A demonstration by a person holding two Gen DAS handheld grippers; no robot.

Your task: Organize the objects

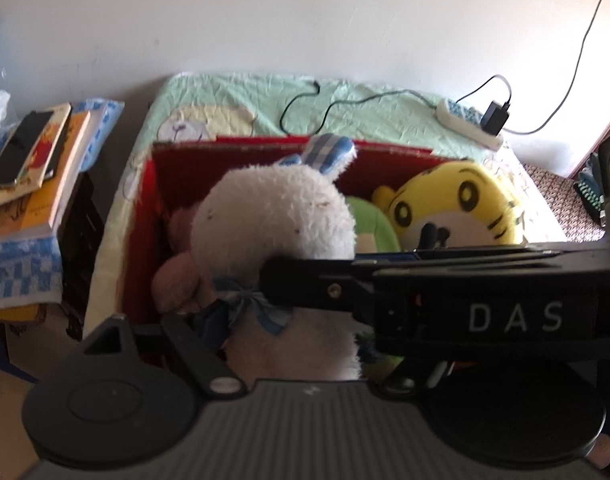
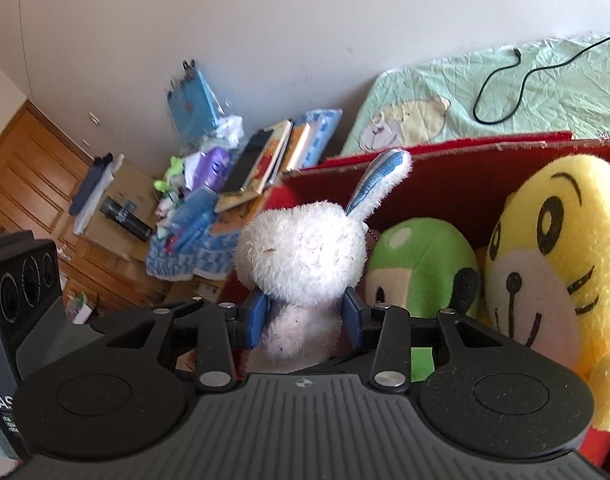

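One white rabbit (image 2: 301,256) is pinched at the neck by the right claw (image 2: 305,318) over the red box (image 2: 445,160), green toy (image 2: 421,264) just right; next comes lowering and letting go, while the left claw's (image 1: 209,320) spread I cannot tell.

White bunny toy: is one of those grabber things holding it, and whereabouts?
Yes. The right gripper pinches the white plush rabbit at its neck, just under the head. Whether the left gripper holds anything cannot be told.
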